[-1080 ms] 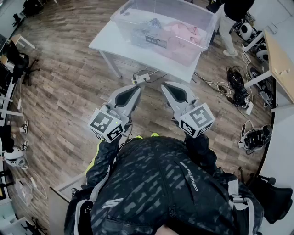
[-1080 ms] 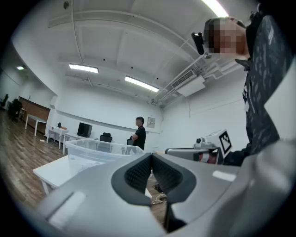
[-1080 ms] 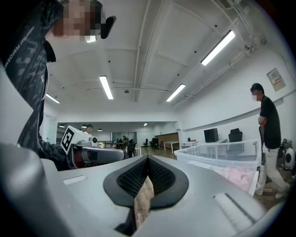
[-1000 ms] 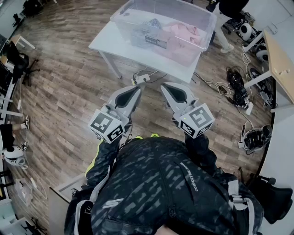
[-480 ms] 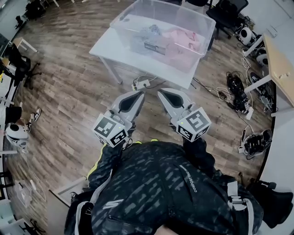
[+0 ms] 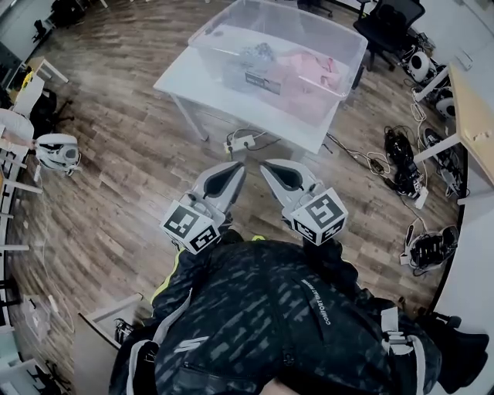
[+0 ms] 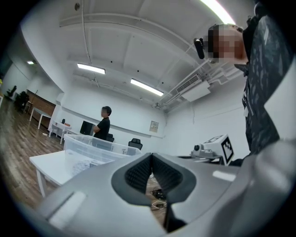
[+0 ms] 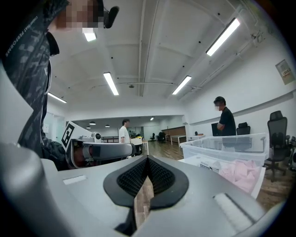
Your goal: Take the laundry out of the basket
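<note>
Closest in, your dark patterned jacket (image 6: 270,316) fills the bottom of the head view. Just ahead of it you hold both claws level and side by side over the wood floor (image 6: 116,154), the marker cubes toward you and the tips angled in toward each other without touching.

Your left claw (image 6: 240,165) is clenched on nothing. In the left gripper view its ribbed pads (image 7: 138,172) meet at the tip. Your right claw (image 6: 264,163) is also clenched and empty, with its pads (image 8: 134,176) pressed together in the right gripper view.

Past the tips, a white power strip (image 6: 241,141) lies on the floor by the bench legs. The white bench (image 6: 189,77) carries the clear plastic basket (image 6: 210,60), well apart from both claws. The laundry (image 6: 297,65) sits inside it: a pink piece (image 6: 316,73) on the right and a grey patterned piece (image 6: 251,52) on the left.

To the right of the bench, tangled cables (image 6: 401,158) lie on the floor. A black office chair (image 6: 386,19) stands beyond the basket, and the right gripper view shows a person (image 8: 226,121) standing behind it.
</note>
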Available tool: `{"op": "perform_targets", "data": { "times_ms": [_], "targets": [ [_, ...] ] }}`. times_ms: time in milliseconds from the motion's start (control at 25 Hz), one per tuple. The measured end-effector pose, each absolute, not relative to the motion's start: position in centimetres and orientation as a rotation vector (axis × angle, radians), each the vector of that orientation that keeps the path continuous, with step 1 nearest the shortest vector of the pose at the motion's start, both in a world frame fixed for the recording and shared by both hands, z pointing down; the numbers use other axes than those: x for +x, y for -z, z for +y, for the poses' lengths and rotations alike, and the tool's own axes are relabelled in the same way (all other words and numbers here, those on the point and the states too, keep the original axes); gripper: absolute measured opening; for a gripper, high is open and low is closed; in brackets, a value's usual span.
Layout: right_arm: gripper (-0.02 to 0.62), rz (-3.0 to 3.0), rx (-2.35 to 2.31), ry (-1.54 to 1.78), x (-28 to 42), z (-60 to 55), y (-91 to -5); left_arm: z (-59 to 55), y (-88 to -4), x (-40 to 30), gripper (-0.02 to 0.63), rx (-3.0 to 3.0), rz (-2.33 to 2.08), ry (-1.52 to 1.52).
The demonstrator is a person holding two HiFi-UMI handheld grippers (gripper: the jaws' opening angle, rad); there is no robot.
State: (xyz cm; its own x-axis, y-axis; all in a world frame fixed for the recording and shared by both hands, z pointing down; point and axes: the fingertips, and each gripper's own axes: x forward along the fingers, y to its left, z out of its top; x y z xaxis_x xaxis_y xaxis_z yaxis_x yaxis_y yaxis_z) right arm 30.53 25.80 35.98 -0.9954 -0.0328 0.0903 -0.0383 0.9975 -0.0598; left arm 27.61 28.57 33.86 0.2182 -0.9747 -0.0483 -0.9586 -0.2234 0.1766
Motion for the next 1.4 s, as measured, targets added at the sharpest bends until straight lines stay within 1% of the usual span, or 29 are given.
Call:
{"op": "perform_targets", "data": {
  "times_ms": [400, 800, 1080, 1400],
  "targets": [
    [-0.002, -3.049, 0.03, -0.087, 30.0, 25.5, -36.5, 28.2, -35.0, 27.4, 0.009, 2.331, -1.869, 0.231],
    [-0.002, -3.056, 0.054, -0.12, 26.3, 22.4, -37.0, 24.8, -36.9, 22.9, 0.01, 2.317, -1.861, 0.191],
    [-0.002, -3.046, 0.09, -0.124, 21.8, 18.5, -36.5, 20.4, -36.3, 18.2, 0.011, 2.348, -1.826, 0.199],
    [-0.002, -3.035, 0.126, -0.125, 14.3, 13.9, -35.4, 14.9, -35.2, 11.5, 0.011, 2.403, -1.752, 0.207]
  ]
}}
